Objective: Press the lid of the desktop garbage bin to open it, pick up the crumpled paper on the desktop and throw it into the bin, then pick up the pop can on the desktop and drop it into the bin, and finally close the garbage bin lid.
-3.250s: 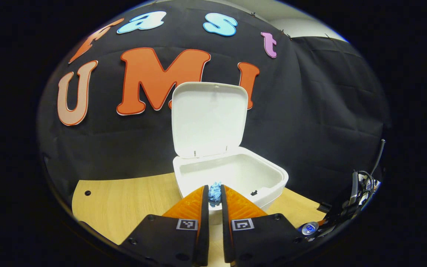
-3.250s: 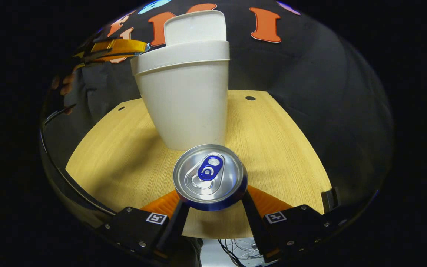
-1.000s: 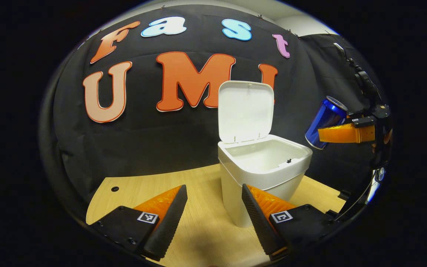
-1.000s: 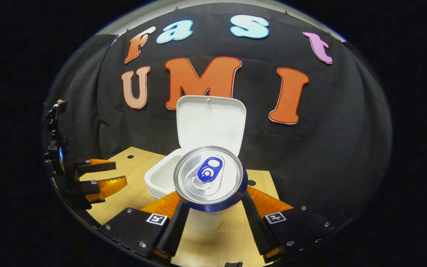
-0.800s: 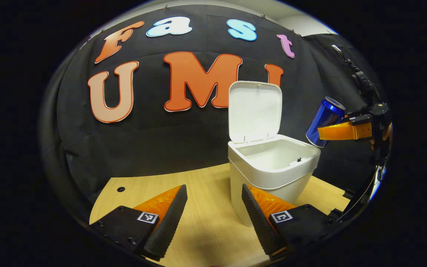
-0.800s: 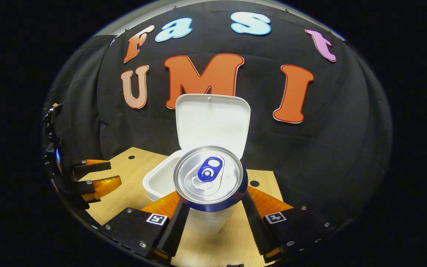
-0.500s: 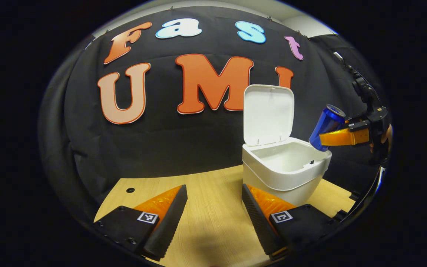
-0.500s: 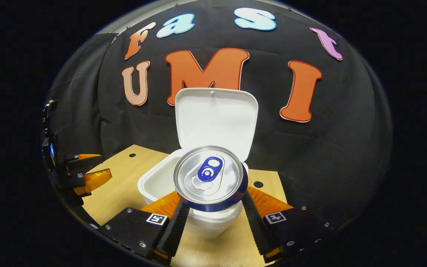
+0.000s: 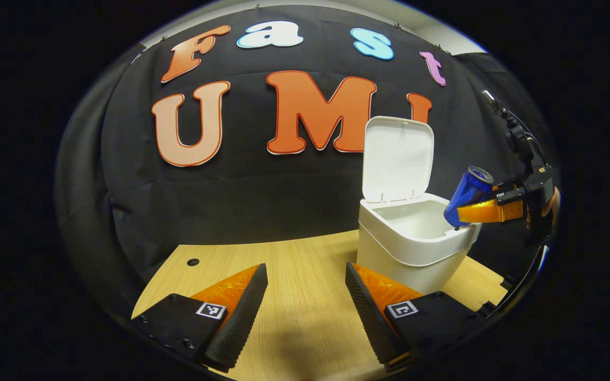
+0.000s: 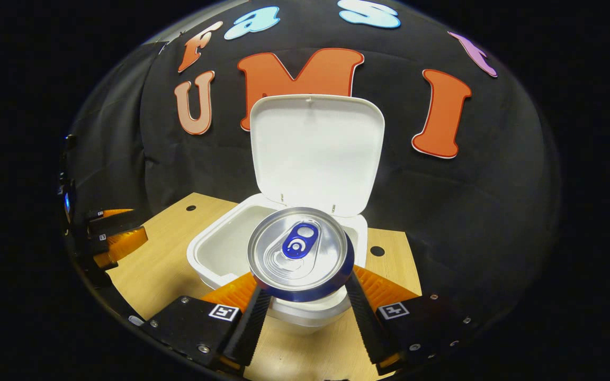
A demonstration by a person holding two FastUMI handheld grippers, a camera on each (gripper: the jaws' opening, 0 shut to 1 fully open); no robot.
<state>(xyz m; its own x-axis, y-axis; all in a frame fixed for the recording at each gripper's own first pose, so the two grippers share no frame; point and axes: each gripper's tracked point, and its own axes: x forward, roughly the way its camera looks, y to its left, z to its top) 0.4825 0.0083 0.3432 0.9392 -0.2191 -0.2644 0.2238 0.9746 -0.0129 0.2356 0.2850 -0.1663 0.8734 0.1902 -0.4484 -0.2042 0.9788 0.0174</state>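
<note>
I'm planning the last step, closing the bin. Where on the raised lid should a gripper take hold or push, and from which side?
Go for the lid's free top edge, farthest from the hinge on the bin's back rim. The lid stands nearly upright, so come from behind or above and tip it forward. The left gripper is open and free; the right gripper holds the can.

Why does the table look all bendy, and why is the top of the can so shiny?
Both views use a fisheye lens, so in the left gripper view the table edge curves. In the right gripper view the pop can, held by the right gripper, sits close and sharp; its metal top mirrors the light, and the bin beyond looks bulged.
</note>
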